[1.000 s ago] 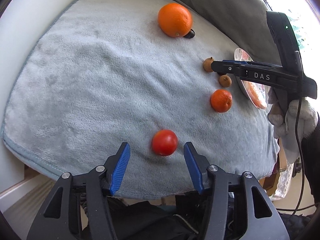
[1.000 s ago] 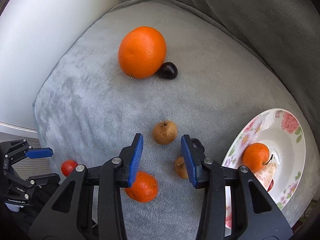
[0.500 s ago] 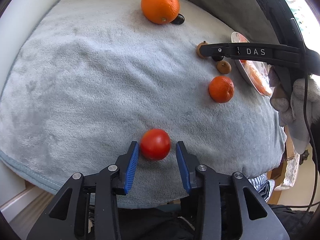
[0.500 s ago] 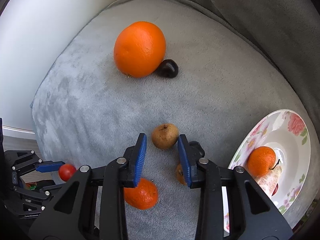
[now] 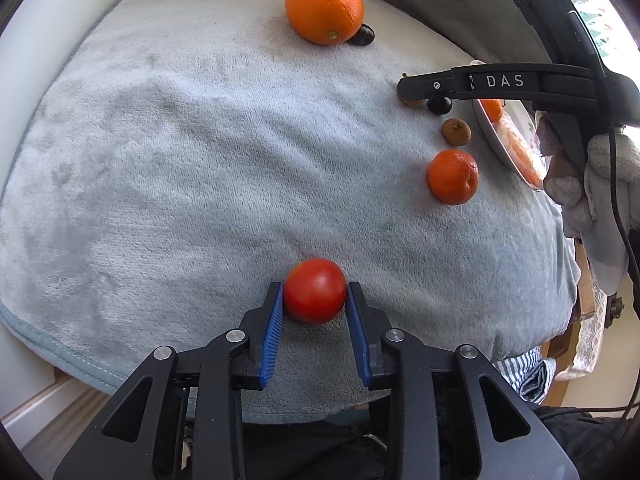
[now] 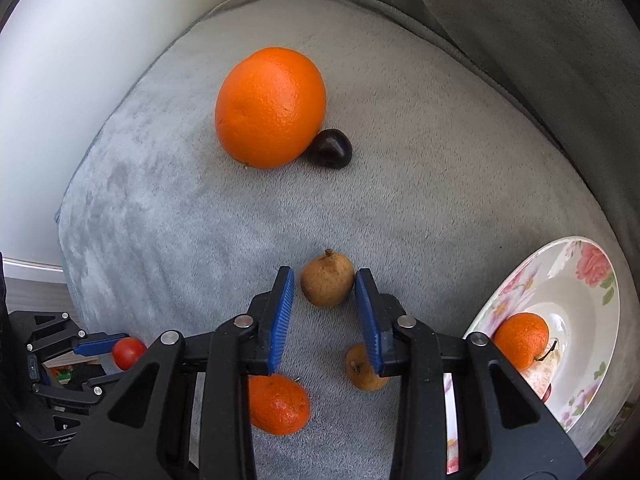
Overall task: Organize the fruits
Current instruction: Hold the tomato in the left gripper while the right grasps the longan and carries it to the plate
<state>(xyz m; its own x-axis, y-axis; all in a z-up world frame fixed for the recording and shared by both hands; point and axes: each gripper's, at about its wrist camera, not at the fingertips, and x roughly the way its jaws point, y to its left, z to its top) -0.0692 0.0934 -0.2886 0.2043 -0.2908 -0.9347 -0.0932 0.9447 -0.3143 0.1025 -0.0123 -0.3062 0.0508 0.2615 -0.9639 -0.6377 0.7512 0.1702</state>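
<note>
Left wrist view: the left claw (image 5: 315, 295) has just been closing and its blue pads now press both sides of a red tomato (image 5: 315, 290), which sits on the grey blanket (image 5: 168, 152) near its front edge. Far side of the blanket: a large orange (image 5: 324, 7) with a small dark fruit (image 5: 362, 36) touching it. To the right, a mandarin (image 5: 453, 176), a brown fruit (image 5: 456, 131) and another dark fruit (image 5: 439, 105). The plate (image 5: 490, 136) shows edge-on behind the right claw's arm; orange pieces lie in it. A gloved hand (image 5: 588, 184) holds that tool.

Right wrist view: the right claw (image 6: 325, 284) is narrowly open around a brown pear-shaped fruit (image 6: 327, 284); its right pad sits at the fruit's side, while a small gap shows on the left. The flowered plate (image 6: 592, 280) at right holds a mandarin with a stem (image 6: 522, 341), peeled segments (image 6: 542, 376) and something red, mostly hidden.
</note>
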